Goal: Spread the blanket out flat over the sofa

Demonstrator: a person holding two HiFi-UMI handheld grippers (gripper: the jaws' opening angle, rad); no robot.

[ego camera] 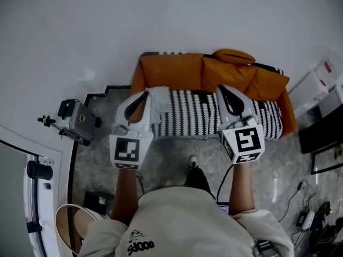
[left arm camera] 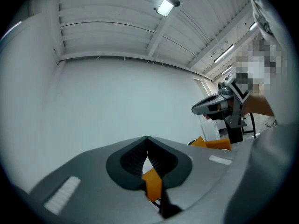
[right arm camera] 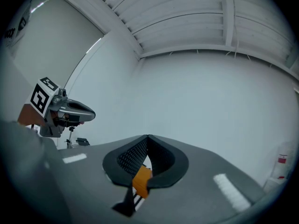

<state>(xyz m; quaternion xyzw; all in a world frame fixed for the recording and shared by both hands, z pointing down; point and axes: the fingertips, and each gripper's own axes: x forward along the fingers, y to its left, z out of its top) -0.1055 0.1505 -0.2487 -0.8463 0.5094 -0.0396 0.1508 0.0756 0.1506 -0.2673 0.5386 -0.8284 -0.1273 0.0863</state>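
Past a pale sweatshirt (ego camera: 182,218), marbled floor (ego camera: 171,157) meets orange sofa (ego camera: 171,71) and wall (ego camera: 161,15).

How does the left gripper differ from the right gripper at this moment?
The left gripper shows one face of its marker cube to the head view; the right gripper shows two, its cube turned. The left gripper overlaps the left end of the sofa; the right gripper overlaps the striped blanket further right. Both have shut, empty jaws.
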